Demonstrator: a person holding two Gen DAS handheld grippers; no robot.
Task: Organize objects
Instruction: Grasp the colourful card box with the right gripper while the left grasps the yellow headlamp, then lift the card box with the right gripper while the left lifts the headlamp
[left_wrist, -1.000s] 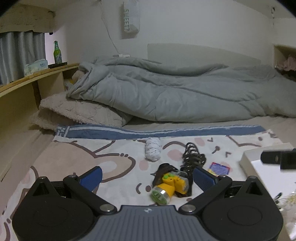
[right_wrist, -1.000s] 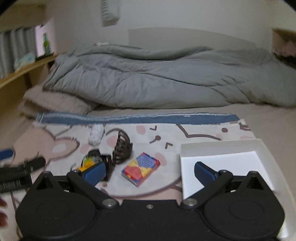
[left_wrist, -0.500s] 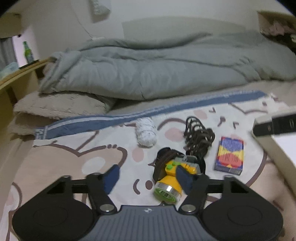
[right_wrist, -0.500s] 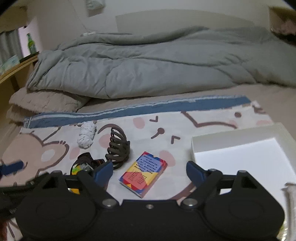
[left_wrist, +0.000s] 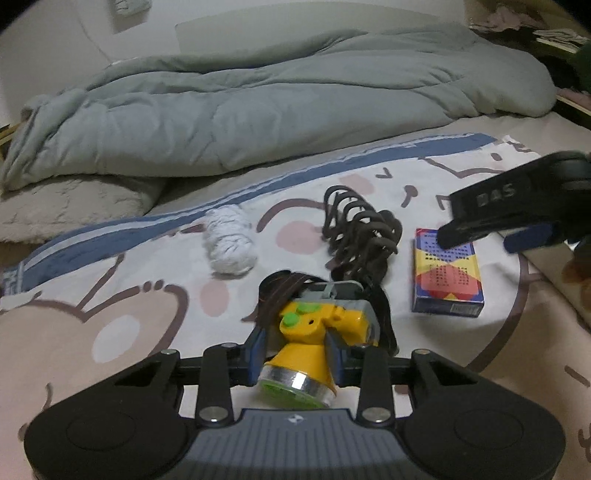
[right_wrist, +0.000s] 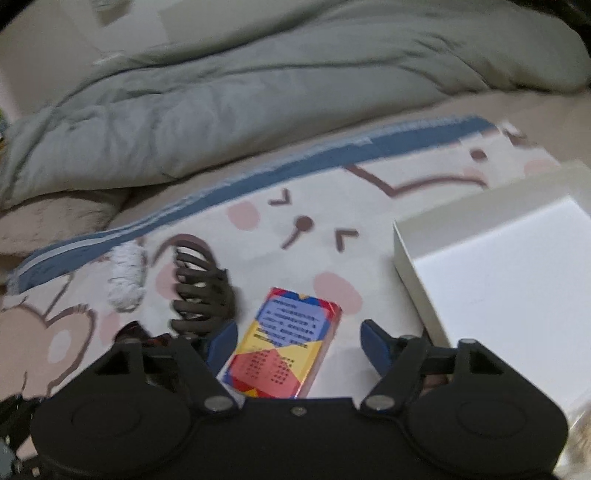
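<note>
A yellow headlamp (left_wrist: 310, 325) with green buttons and a dark strap lies on the cartoon-print blanket (left_wrist: 129, 295). My left gripper (left_wrist: 295, 350) straddles its cone. The jaws are closing, with the blue pads (left_wrist: 256, 350) close beside the cone and a thin gap still on the left. A colourful card box (right_wrist: 288, 347) lies between the fingers of my right gripper (right_wrist: 297, 341). Those jaws are also closing, wider than the box, with a gap on its right side. In the left wrist view the right gripper (left_wrist: 491, 236) hangs over the card box (left_wrist: 447, 273).
A brown hair claw (left_wrist: 358, 236) and a white rolled bundle (left_wrist: 231, 243) lie beyond the headlamp. An open white box (right_wrist: 498, 288) sits to the right of the card box. A grey duvet (left_wrist: 277, 103) and a beige pillow (left_wrist: 70, 206) fill the back.
Both grippers came down and forward over the blanket. The left jaws narrowed from wide to close around the headlamp. The right jaws narrowed a little, and the card box now lies between them.
</note>
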